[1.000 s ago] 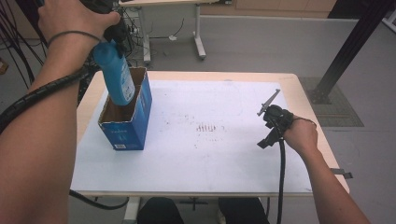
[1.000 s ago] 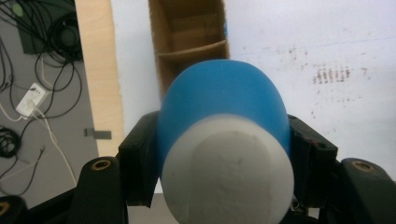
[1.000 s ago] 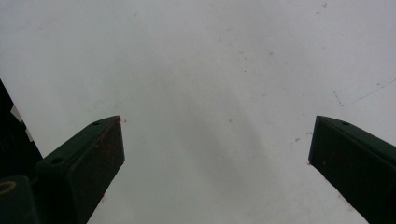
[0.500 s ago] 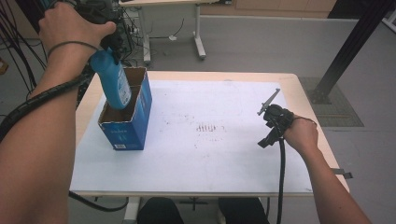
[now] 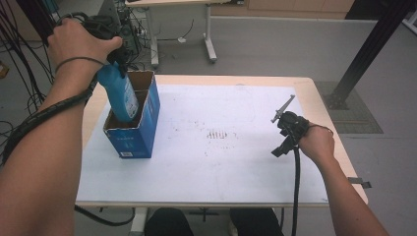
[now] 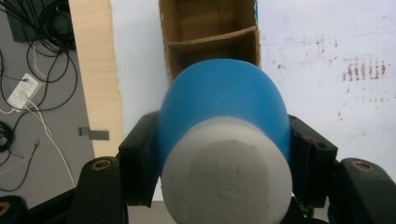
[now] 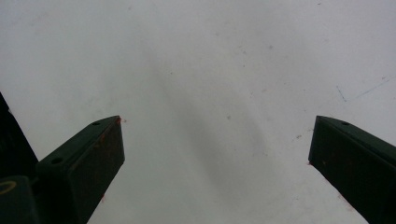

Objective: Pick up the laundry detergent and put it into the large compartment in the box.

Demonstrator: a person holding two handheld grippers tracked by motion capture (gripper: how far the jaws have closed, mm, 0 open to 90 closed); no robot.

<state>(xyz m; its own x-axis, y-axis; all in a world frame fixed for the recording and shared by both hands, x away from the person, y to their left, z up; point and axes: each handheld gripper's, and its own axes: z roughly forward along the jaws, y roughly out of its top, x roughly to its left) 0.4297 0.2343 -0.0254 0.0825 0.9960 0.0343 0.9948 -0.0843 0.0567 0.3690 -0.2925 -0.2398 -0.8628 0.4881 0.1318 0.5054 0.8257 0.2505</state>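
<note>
At the left of the table (image 5: 314, 88), on a white sheet (image 5: 221, 167), a blue cardboard box (image 5: 134, 140) is stood open at the top; a small white label is carried on its near face, the print too small to be read. A blue plastic bottle (image 5: 119, 96) is held tilted, its lower end already inside the near compartment of the box. The bottle is clenched near its top between the jaws of the left gripper (image 5: 115, 56), which is carried in the left hand (image 5: 78, 42).

From the left gripper view the bottle (image 6: 224, 116) is seen end on: a smooth, rounded blue body with a matt white cap nearest the camera, pressed on both sides by the black jaws. Beyond it the brown, unprinted inside of the box (image 6: 210, 37) is shown, split by a cardboard divider.

The right gripper (image 5: 285, 130) is rested on the sheet at the table's right, held in the right hand (image 5: 317, 142). In the right gripper view its jaws are spread wide with nothing between them, above the lightly speckled white sheet (image 7: 210, 70).

A patch of brown marks (image 5: 216, 133) is seen mid-sheet.
</note>
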